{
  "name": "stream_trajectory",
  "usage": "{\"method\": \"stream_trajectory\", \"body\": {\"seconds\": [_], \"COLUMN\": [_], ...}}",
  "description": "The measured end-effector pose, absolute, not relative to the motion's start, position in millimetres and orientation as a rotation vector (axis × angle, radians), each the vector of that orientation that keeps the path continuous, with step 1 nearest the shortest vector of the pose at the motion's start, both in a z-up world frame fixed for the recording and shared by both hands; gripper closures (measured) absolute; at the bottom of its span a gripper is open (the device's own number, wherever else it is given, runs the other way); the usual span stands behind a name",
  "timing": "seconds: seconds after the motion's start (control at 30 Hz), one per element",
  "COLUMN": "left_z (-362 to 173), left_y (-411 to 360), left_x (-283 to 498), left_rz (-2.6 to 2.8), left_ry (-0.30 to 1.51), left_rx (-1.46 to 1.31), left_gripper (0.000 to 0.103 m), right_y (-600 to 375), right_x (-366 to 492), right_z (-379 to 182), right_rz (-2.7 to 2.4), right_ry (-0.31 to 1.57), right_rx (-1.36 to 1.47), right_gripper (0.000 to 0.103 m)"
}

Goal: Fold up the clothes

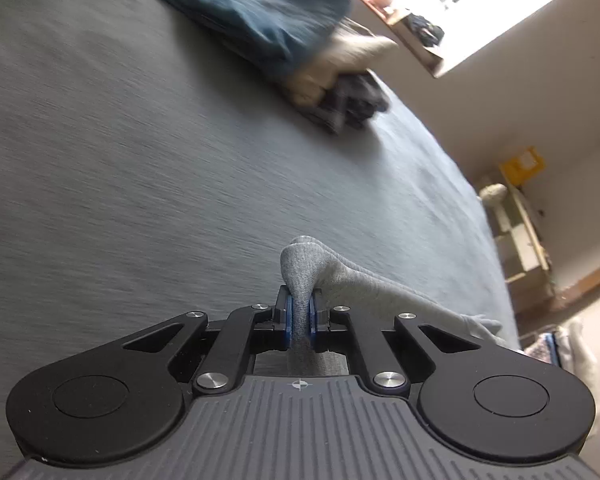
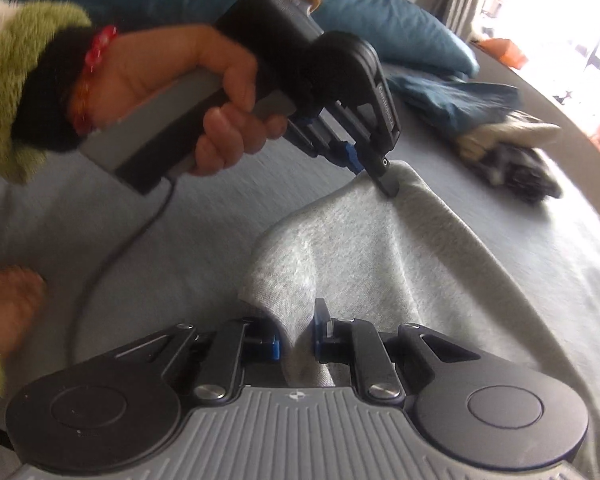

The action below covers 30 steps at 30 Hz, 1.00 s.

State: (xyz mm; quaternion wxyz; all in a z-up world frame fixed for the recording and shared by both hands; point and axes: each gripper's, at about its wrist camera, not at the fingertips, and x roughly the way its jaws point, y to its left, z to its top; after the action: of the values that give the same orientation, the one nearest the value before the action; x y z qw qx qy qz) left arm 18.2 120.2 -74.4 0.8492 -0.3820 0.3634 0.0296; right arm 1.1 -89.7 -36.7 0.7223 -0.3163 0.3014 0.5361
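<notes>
A light grey knit garment lies on the grey bed sheet, pulled up into two peaks. My left gripper is shut on a bunched corner of the grey garment. Seen from the right wrist, that left gripper pinches the far corner, held by a hand in a green fuzzy sleeve. My right gripper is shut on a near fold of the cloth, which rises between its blue pads.
A stack of folded clothes, blue on top with cream and dark pieces below, sits farther back on the bed. A blue pillow lies behind. The bed's edge, a shelf and a bright window are at the right.
</notes>
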Motion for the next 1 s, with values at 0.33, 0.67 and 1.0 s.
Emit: {"method": "stream_trajectory", "body": {"seconds": [0.33, 0.67, 1.0], "left_z": [-41, -17, 44], "left_y": [139, 123, 24], "left_x": [-11, 11, 97], "left_rz": [0.216, 0.201, -0.090], "left_ry": [0.818, 0.785, 0.740], "left_rx": [-0.701, -0.768, -0.685], "left_gripper": [0.097, 0.097, 0.097], "right_y": [-66, -129, -235], "right_x": [2, 32, 72], "right_z": [-31, -16, -3], "right_rz": [1.365, 1.317, 1.139], "right_ry": [0.784, 0.748, 0.648], "right_rx": [-0.421, -0.077, 0.277], "right_gripper": [0.087, 0.087, 0.087]}}
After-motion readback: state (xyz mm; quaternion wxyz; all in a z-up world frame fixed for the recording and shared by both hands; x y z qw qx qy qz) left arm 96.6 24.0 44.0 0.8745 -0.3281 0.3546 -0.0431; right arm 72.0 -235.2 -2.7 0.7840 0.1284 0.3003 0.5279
